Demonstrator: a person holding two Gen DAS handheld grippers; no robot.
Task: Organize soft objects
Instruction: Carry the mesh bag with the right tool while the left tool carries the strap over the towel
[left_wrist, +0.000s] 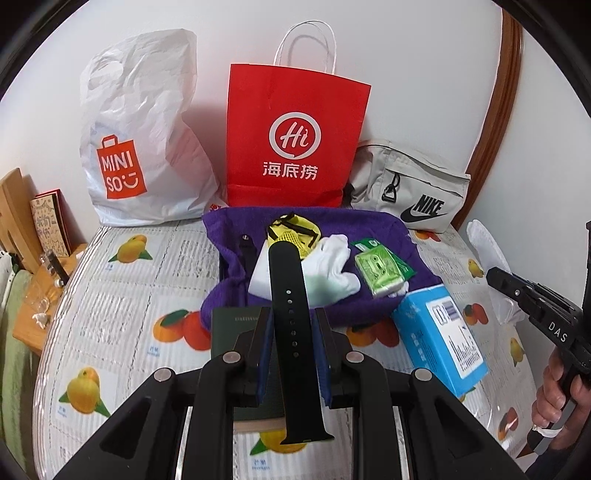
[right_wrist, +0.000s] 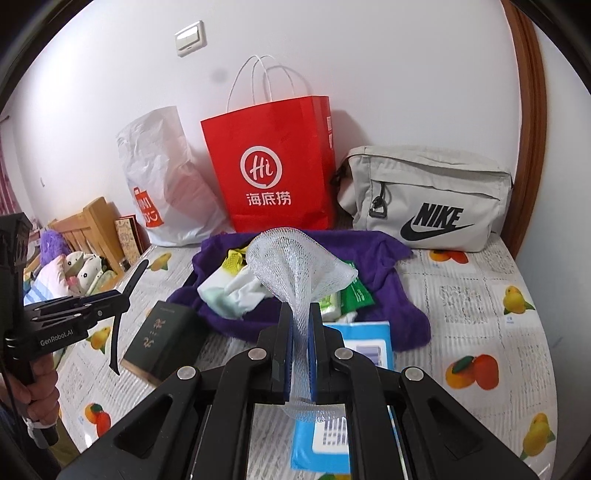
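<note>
Clamped between the left jaws (left_wrist: 291, 321): a black watch strap (left_wrist: 287, 295), jaws narrow on its middle, one end sticking forward past the tips, the other hanging back toward the camera. Clamped likewise between the right jaws (right_wrist: 302, 325): a white mesh net (right_wrist: 295, 258), jaws nearly together on its gathered stem, the loose end flaring wide above and ahead of the tips.

Below both pairs of jaws, a bed (left_wrist: 122, 295) with a fruit-print cover. Just ahead of the left jaws, a purple cloth (left_wrist: 369, 229) spread flat, carrying a yellow mesh pouch (left_wrist: 291, 230), a white glove (left_wrist: 336, 266) and a green packet (left_wrist: 378, 273), all close together. Under the left jaws, slightly to the left, a dark green box (left_wrist: 231, 325); to the right of them, a blue box (left_wrist: 439, 332) touching the cloth's near edge. Under the right jaws, the same blue box (right_wrist: 365, 347), partly hidden by the gripper.

Far ahead of the jaws, against the wall, three bags in a row: a white plastic bag (left_wrist: 147, 122) on the left, a red paper bag (left_wrist: 295, 136) upright in the middle, a beige Nike pouch (left_wrist: 410, 184) on the right, lying behind the cloth's far corner.

Off to the right of the left jaws, the right gripper seen from the side, held by a hand (left_wrist: 557, 391). Off to the left of the right jaws, the left gripper with the strap drooping from it, gripped by the other hand (right_wrist: 37, 391).
</note>
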